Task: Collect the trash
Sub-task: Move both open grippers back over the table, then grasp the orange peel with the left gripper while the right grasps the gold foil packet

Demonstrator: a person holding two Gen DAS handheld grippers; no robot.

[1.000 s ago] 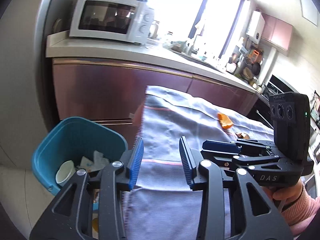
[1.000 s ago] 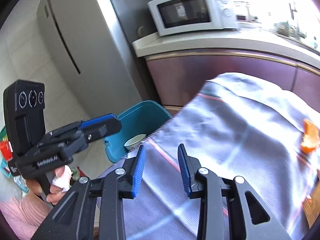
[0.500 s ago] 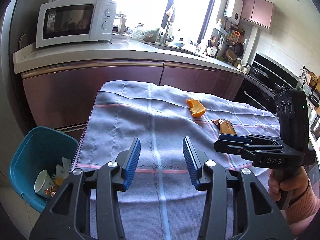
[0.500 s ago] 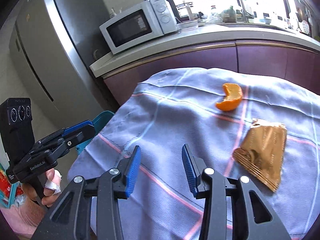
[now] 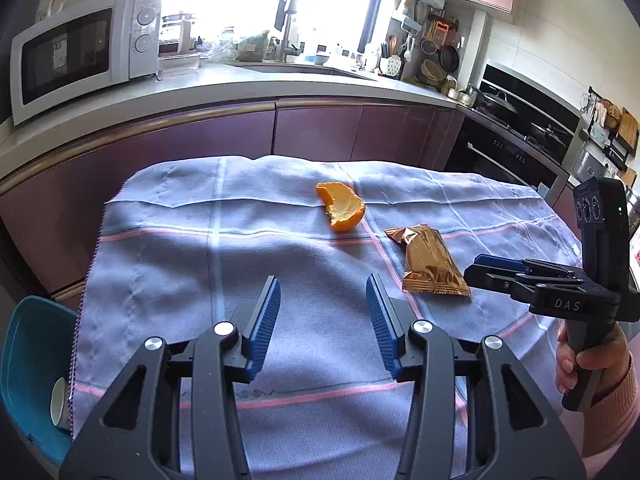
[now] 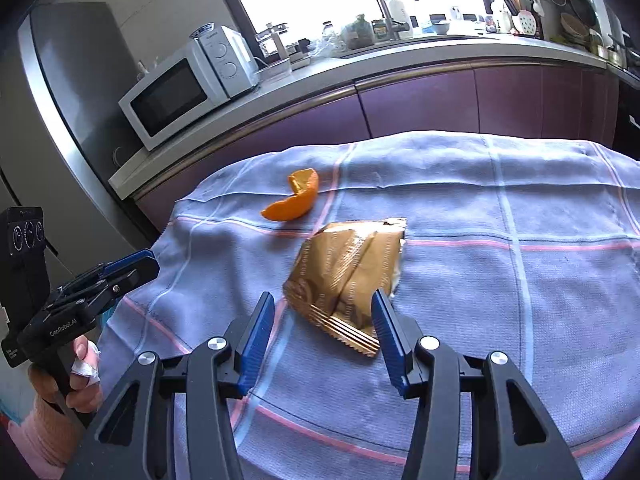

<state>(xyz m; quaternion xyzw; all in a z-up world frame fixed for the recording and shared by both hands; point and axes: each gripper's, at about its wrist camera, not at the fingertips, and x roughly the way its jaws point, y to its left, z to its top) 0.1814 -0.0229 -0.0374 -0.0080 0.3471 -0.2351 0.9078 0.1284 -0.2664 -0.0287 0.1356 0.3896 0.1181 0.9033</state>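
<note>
1. Your left gripper (image 5: 323,312) hung over the near part of the cloth (image 5: 168,264) with its jaws spread wide and nothing between them.
2. Your right gripper (image 6: 323,332) was just as wide apart and empty. The near, crimped end of the gold wrapper (image 6: 348,276) lay between its blue fingertips (image 6: 382,320); whether either tip touched the foil I could not tell.
3. Two pieces of trash were left on the cloth. In the left camera the orange peel (image 5: 341,210) sat at about 12 o'clock from your left gripper, well beyond the tips, and the wrapper lay at about 2 o'clock, just beside the peel but not touching it.
4. In the right camera the peel lay at about 11 o'clock from your right gripper, past the wrapper's far end.
5. The teal bin (image 5: 28,360) stood off the cloth's edge at about 9 o'clock in the left camera. A paper cup (image 5: 60,404) showed inside it — so some trash seemed already collected; the rest of its contents were hidden.
6. By my reading you were partway through: wrapper and peel both still needed lifting and carrying to the bin, and neither was gripped yet.
7. The wrapper looked like the piece in hand — your right gripper was lined up on it and only needed to close.
</note>
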